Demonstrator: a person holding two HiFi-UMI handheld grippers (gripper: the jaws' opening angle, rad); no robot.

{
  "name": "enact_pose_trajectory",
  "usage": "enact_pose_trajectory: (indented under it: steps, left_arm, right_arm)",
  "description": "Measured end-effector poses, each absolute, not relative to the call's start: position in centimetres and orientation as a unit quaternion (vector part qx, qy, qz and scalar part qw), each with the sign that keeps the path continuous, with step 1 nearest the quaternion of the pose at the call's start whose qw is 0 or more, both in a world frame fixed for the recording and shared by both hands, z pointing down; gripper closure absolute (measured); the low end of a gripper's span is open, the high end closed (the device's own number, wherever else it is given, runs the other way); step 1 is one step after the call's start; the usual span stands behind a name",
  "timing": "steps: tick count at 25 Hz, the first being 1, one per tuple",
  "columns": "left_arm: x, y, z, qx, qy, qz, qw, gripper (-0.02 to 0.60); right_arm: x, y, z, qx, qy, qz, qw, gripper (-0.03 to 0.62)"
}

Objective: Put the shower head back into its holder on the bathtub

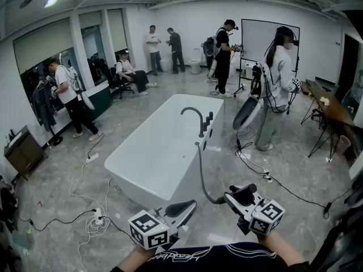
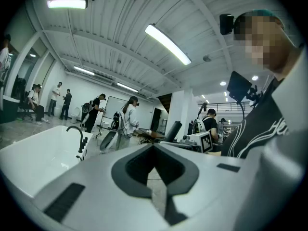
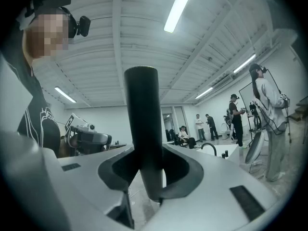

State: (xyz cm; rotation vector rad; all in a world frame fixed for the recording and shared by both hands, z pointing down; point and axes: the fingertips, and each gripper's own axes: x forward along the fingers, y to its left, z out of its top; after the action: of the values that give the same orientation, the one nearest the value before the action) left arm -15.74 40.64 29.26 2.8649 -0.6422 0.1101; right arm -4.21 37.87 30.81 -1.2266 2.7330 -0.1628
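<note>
The white bathtub stands in the middle of the floor, with a black faucet and black fittings on its right rim. A dark hose runs from that rim down to the black shower head. My right gripper is shut on the shower head, low at the right and short of the tub. In the right gripper view its black handle stands upright between the jaws. My left gripper is shut and holds nothing, also short of the tub; its view shows the closed jaws and the tub.
Cables and a power strip lie on the floor left of the tub; another cable runs at the right. Several people stand around the room, one close beyond the tub. A table stands at the right, a cabinet at the left.
</note>
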Motion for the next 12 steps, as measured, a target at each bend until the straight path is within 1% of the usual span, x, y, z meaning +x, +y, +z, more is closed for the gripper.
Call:
enact_pose_trajectory:
  steps: [3, 12]
  left_arm:
    - [-15.2, 40.8, 29.3, 0.970, -0.219, 0.046, 0.100, 0.577]
    - [-12.8, 42.4, 29.6, 0.970, -0.222, 0.059, 0.080, 0.577]
  right_arm:
    - [-4.4, 38.4, 29.9, -0.401, 0.910, -0.052, 0.090, 0.464]
    - [-1.9, 40.2, 30.4, -0.406, 0.909, -0.041, 0.085, 0.464]
